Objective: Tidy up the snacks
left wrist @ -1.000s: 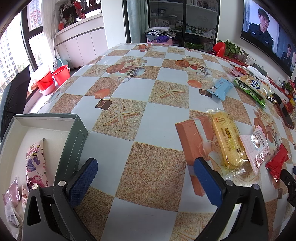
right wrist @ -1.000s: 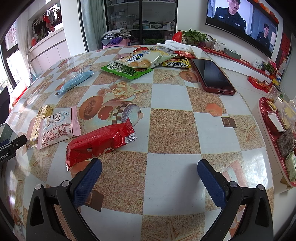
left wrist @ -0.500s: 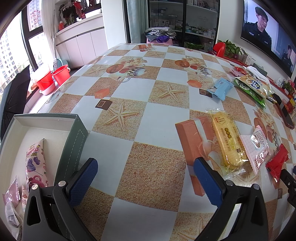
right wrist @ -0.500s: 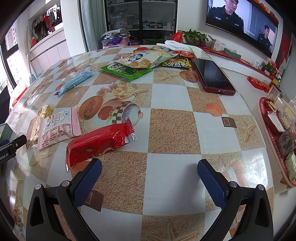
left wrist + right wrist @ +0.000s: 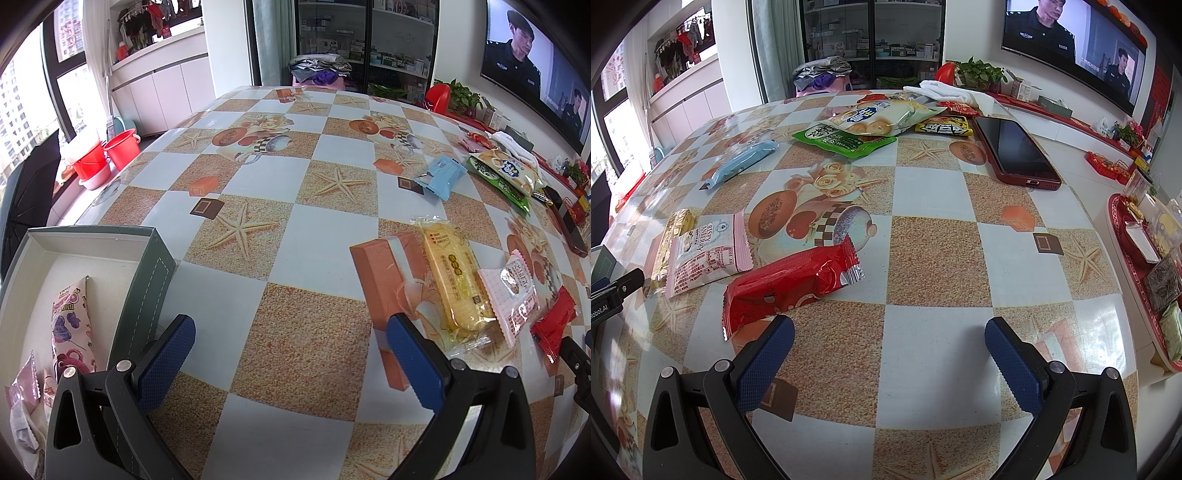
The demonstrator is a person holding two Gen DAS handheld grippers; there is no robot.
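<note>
My left gripper (image 5: 291, 354) is open and empty above the table, with a grey-green box (image 5: 153, 273) at its left that holds a pink snack pack (image 5: 70, 325). To its right lie a yellow cake pack (image 5: 456, 280), a pink wafer pack (image 5: 511, 291) and a red pack (image 5: 554, 325). My right gripper (image 5: 888, 354) is open and empty, just right of the red pack (image 5: 790, 284). The pink pack (image 5: 705, 254), a blue pack (image 5: 746, 162), a green bag (image 5: 842, 140) and a biscuit bag (image 5: 879, 116) lie farther off.
A phone in a red case (image 5: 1014, 151) lies at the back right of the table. A red tray (image 5: 1126, 258) with small snacks stands off the right edge. Red buckets (image 5: 107, 155) stand on the floor at the left.
</note>
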